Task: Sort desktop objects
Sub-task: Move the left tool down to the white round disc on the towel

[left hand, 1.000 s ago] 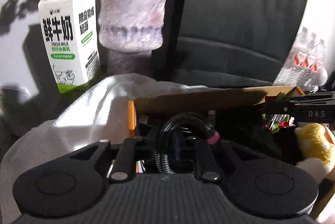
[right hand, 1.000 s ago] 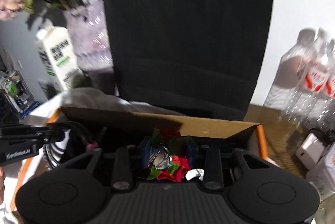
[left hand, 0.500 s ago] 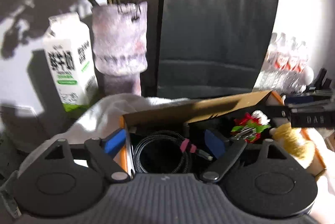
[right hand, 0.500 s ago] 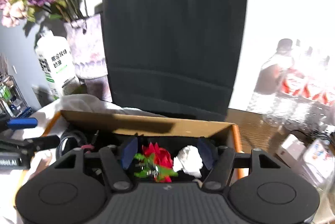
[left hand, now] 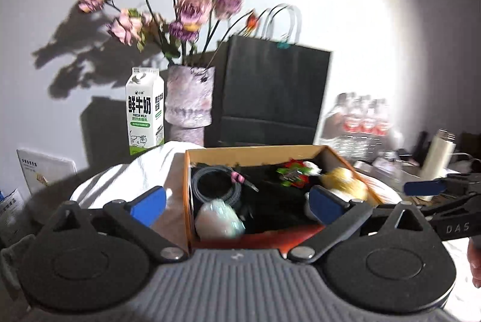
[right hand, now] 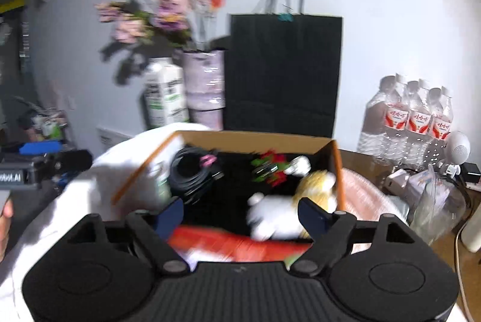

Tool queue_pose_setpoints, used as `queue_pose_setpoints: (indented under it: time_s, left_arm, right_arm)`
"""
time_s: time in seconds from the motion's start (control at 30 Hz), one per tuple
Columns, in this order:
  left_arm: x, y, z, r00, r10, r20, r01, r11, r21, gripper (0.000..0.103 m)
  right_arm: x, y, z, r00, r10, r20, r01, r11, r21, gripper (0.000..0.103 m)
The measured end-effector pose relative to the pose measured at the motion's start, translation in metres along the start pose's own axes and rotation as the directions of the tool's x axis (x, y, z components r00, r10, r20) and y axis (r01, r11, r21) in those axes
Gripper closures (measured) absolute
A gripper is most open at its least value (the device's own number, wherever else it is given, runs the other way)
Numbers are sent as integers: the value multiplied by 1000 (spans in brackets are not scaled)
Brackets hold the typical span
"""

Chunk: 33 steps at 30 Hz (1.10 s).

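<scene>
An orange-edged cardboard box [left hand: 187,189] [right hand: 337,171] stands on a white cloth. In it lie a coiled black cable [left hand: 215,182] [right hand: 195,171], a red and green candy wrapper bundle [left hand: 293,173] [right hand: 269,168], a yellow and white plush toy [left hand: 342,182] [right hand: 288,207] and a pale round packet [left hand: 218,219]. My left gripper [left hand: 236,203] is open and empty above the box's near edge. My right gripper [right hand: 240,215] is open and empty, also above the near edge.
Behind the box stand a milk carton [left hand: 144,111], a purple vase of flowers [left hand: 189,99], a black paper bag [left hand: 273,96] and several water bottles [right hand: 412,117]. A white bottle [left hand: 436,153] and small clutter [right hand: 421,186] lie to the right.
Both grippers opened, let go of the cable and the wrapper bundle inside the box, and drew back and up from it.
</scene>
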State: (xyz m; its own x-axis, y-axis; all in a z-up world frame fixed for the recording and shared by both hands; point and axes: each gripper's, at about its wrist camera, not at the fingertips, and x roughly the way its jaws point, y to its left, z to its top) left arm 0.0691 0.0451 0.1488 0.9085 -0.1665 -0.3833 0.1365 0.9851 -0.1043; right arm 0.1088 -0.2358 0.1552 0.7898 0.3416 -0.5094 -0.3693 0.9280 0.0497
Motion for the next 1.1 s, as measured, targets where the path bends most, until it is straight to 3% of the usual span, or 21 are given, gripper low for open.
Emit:
queue_pose_setpoints:
  time_s: [0.1, 0.17, 0.27, 0.33, 0.43, 0.53, 0.7, 0.93, 1.1]
  left_arm:
    - [-49, -1, -31, 999, -16, 52, 15, 1000, 15, 0]
    - [-77, 0, -58, 995, -13, 98, 11, 1000, 19, 0]
    - [-99, -1, -99, 998, 30, 54, -31, 999, 22, 0]
    - [-106, -2, -120, 998, 56, 1, -56, 998, 16, 0]
    - [-112, -5, -145, 998, 23, -56, -21, 1000, 23, 0]
    - [-109, -14, -155, 997, -21, -79, 26, 998, 55, 0]
    - [-100, -19, -164, 991, -68, -111, 73, 996, 42, 1]
    - [-91, -7, -177, 987, -32, -154, 38, 999, 37, 9]
    - [-85, -1, -182, 983, -32, -181, 36, 999, 17, 17]
  right_arm:
    - [-38, 20, -33, 999, 39, 35, -38, 999, -13, 19]
    - [-61, 33, -56, 996, 49, 72, -49, 999, -9, 14]
    - [-84, 45, -91, 994, 31, 104, -33, 999, 17, 11]
    - [-91, 56, -114, 993, -34, 109, 33, 999, 7, 11]
    - [-98, 71, -144, 986, -122, 111, 122, 993, 7, 11]
    - [-103, 80, -166, 984, -137, 113, 139, 990, -11, 11]
    - [-103, 78, -180, 987, -132, 86, 132, 991, 10, 11]
    - [-96, 64, -182, 988, -128, 81, 122, 989, 81, 14]
    - [-84, 61, -179, 991, -118, 62, 113, 991, 67, 24]
